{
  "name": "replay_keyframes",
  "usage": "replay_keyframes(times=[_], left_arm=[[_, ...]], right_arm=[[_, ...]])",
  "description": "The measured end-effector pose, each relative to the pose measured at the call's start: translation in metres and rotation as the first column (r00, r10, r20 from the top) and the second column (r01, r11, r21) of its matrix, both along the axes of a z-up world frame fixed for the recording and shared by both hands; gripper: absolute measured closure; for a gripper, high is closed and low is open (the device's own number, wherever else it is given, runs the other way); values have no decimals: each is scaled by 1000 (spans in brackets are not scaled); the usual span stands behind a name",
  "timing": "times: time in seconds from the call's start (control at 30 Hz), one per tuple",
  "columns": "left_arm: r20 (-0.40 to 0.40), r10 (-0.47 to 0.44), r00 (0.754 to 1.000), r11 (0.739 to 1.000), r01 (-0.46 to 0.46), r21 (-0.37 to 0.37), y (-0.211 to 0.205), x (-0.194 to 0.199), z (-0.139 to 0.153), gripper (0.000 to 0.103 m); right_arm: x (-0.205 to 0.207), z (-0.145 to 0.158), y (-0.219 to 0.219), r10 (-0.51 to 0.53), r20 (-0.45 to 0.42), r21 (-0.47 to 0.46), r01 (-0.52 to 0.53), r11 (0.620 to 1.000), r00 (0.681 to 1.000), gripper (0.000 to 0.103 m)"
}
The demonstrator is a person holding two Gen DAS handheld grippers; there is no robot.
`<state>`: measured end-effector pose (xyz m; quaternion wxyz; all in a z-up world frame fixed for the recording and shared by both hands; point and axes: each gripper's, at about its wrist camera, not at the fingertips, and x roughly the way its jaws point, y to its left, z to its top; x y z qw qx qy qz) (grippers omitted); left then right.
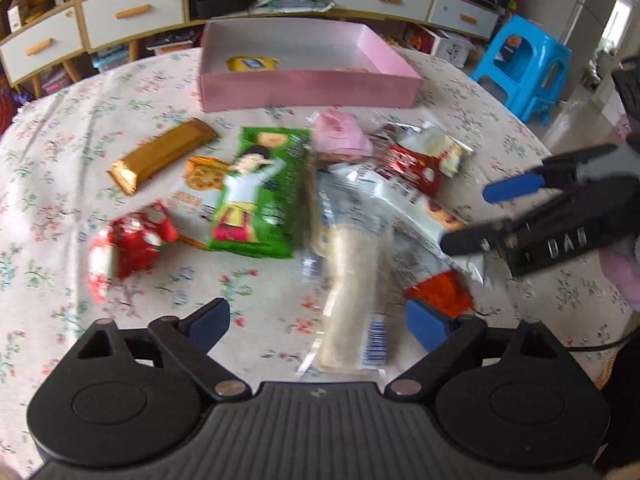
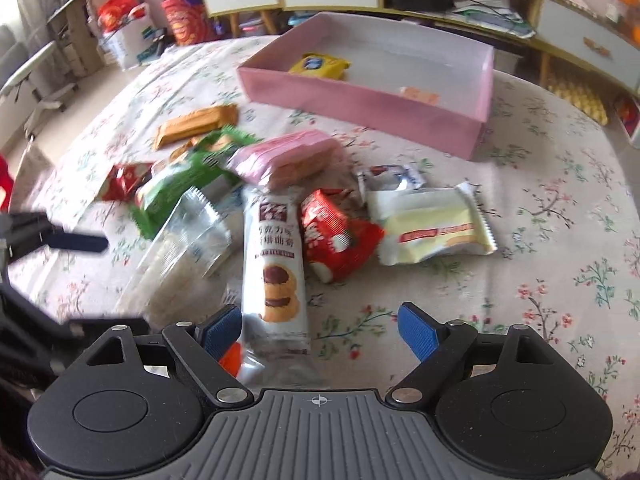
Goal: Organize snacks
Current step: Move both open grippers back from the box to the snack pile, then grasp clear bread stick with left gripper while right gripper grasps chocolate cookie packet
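Observation:
Loose snacks lie heaped on the flowered tablecloth (image 1: 60,184) before a pink box (image 1: 312,88) (image 2: 360,104) that holds a yellow packet (image 1: 252,63) (image 2: 320,65). My left gripper (image 1: 318,326) is open astride a clear pack of pale biscuits (image 1: 348,300) (image 2: 180,256), its pads apart from the wrapper. My right gripper (image 2: 320,332) (image 1: 492,216) is open over a white cookie packet (image 2: 276,280) (image 1: 400,208), which lies close to the left pad. Around these lie a green pack (image 1: 260,192), a gold bar (image 1: 160,154), a pink pack (image 2: 288,160), a red packet (image 2: 336,232) and a cream packet (image 2: 432,228).
Another red packet (image 1: 128,244) lies at the heap's left edge, and an orange-red one (image 1: 440,292) under my right pad. Behind the table stand a cabinet with drawers (image 1: 132,12) and a blue stool (image 1: 524,60). Bare cloth shows to the right (image 2: 560,280).

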<state>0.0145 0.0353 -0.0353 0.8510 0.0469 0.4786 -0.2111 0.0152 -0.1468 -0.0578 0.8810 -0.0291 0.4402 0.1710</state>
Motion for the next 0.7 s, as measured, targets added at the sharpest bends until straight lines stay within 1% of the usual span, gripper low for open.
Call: replay_keyframes(times=[0.1,0.17,0.2,0.27,0.33,0.47,0.5,0.57,0.7], left_arm=[[-21,-17,1000,1000,16,-11,-7,-2,-5,21],[-27,-18,999,1000,18,-15,-10,-3,-9,29],[-28,-16,999,1000,16,-16,-11,-3,-10,31],[-21,-6,1000,1000,5,-17,-11,-3,-11,39],[-3,6,1000,1000,-6,-16,-11,-4,-12,44],[16,27,1000,999,-27,-27,-9,-1,-11,54],[19,31,999,999,-30,-30,-9,0,-11,54],[25,38,999,999,-37,-33,-9,1,-11,55],[30,40,999,998,-39,-38,-9,1,-12,55]], right_arm=[[1,2,-2,1,-2,43,-1,999,1000,16],[1,2,1,15,-7,60,-14,998,1000,17],[1,1,3,26,-10,64,-25,998,1000,18],[2,-1,7,38,-10,62,-37,997,999,18],[2,-4,11,43,-5,61,-43,997,999,19],[3,-8,15,46,5,76,-46,996,999,29],[3,-9,15,43,8,81,-43,996,999,33],[5,-12,16,36,10,86,-37,996,999,39],[8,-16,16,20,13,94,-22,995,1000,48]])
